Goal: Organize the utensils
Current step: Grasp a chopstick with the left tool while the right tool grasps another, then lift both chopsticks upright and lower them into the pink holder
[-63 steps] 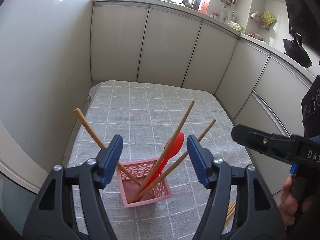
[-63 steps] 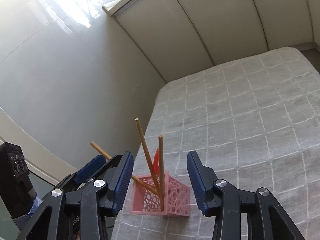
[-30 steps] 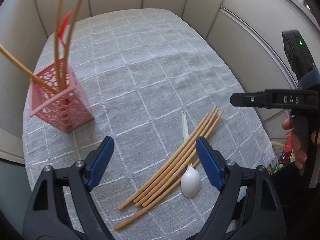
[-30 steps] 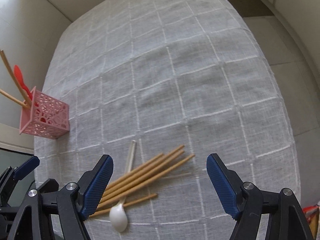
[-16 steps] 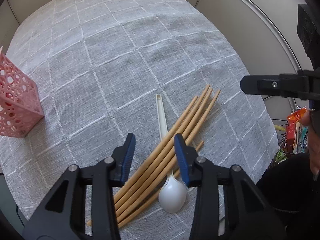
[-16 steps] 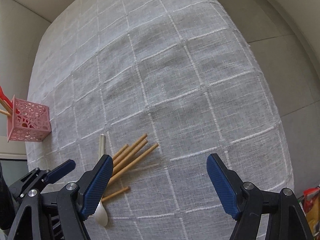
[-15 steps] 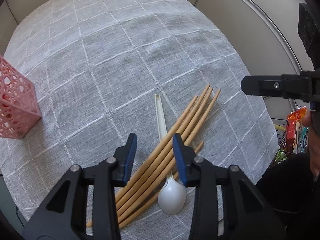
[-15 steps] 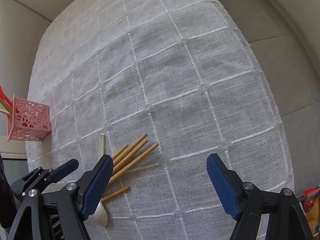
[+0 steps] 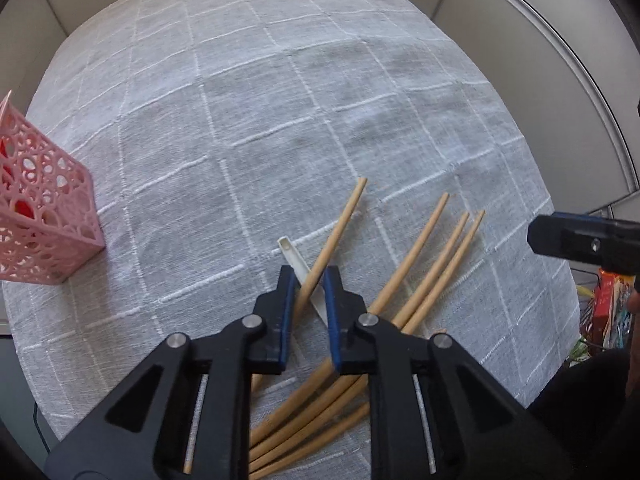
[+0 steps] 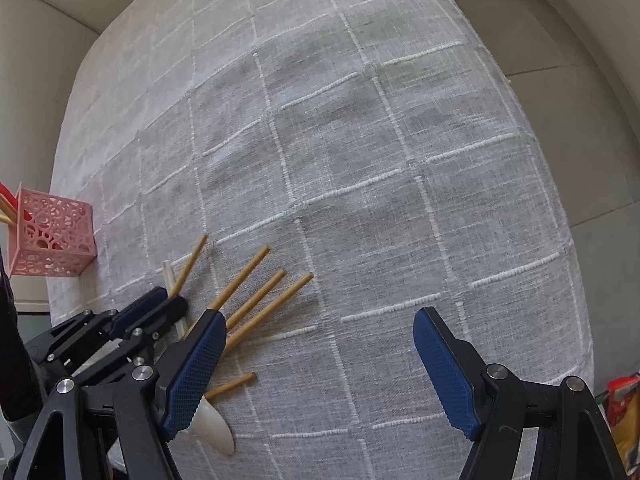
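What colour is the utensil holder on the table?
Pink, with a cut-out lattice pattern. The utensil holder shows best in the left wrist view.

Counted on the grey cloth [image 9: 280,120]: five loose chopsticks [image 9: 424,276], one white spoon [image 10: 214,432], one pink holder [image 9: 44,216].

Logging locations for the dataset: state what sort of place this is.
Probably a home dining spot: a grey checked tablecloth, wooden chopsticks beside a white spoon, and a pink utensil holder.

Left gripper [image 9: 309,285] fingers now closed on one chopstick [image 9: 338,230], splayed from bundle [image 9: 432,256].
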The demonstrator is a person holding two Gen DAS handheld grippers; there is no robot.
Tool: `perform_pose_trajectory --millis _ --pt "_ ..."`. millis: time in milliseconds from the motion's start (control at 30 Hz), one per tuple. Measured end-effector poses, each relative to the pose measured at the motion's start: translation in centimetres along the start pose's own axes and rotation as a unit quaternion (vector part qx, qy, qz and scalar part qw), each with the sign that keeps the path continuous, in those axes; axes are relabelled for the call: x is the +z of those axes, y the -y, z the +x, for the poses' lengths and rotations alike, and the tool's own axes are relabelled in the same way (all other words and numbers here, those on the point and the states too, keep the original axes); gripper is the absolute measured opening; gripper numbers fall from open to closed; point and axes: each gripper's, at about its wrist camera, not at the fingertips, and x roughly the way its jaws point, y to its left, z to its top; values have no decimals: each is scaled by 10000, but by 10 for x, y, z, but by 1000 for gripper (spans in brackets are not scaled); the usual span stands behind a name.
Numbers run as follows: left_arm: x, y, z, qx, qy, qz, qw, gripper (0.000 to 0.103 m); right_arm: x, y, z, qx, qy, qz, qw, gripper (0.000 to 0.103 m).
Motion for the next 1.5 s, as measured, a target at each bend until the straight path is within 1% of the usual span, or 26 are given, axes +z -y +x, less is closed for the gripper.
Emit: perform_pose_trajectory --millis 133,200,233,467,533,600,667,700,767,800,833,867,1033,1100,1167,1300,1367,1500 --pt "6 -15 -2 29 102 -337 9994 16 0 -5 4 -6 -48 -18 10000 82" --pt "8 -20 1 -48 85 -455 9989 15 0 -7 8 15 -91 16 10000 82" --pt "9 -22 3 -96 77 -517 9986 13 0 -8 10 37 -120 37 9999 82" --pt "13 -37 -1 -154 213 -688 9973 12 2 -8 33 331 -337 340 9983 81" --pt "16 -36 -5 -187 265 -717 9969 12 3 -7 40 429 -417 475 9971 73" --pt "15 -36 -11 -229 294 -737 9966 12 3 -6 40 442 -341 574 9968 70" --pt "15 -40 -15 -267 317 -764 9962 12 5 -7 38 528 -235 585 9966 58" --pt "14 -39 -16 -279 326 -770 9961 12 5 -7 39 560 -263 629 9961 50" --pt "12 -40 -19 -302 345 -773 9960 12 4 -7 42 672 -306 708 9948 43" --pt "11 -41 -20 -317 349 -770 9959 12 4 -7 45 703 -332 745 9942 37" --pt "11 -41 -19 -326 352 -771 9959 12 4 -8 48 730 -336 788 9936 33" --pt "11 -40 -19 -330 356 -769 9959 12 5 -8 49 781 -302 833 9930 31" --pt "9 -39 -22 -359 402 -727 9959 11 8 1 51 1017 -213 1036 9892 15" --pt "0 -42 -35 -401 464 -688 9957 11 9 6 48 1210 -199 1114 9862 13" --pt "-1 -42 -42 -462 540 -631 9955 10 9 6 40 1369 -101 1092 9845 12" --pt "-5 -43 -61 -509 786 -583 9939 9 9 -1 13 1481 308 827 9850 10" --pt "-6 -44 -74 -496 958 -545 9927 9 7 -6 -4 1455 538 616 9860 9" --pt "-9 -45 -100 -479 1378 -465 9882 8 3 -32 -33 1359 1027 -2 9854 9"
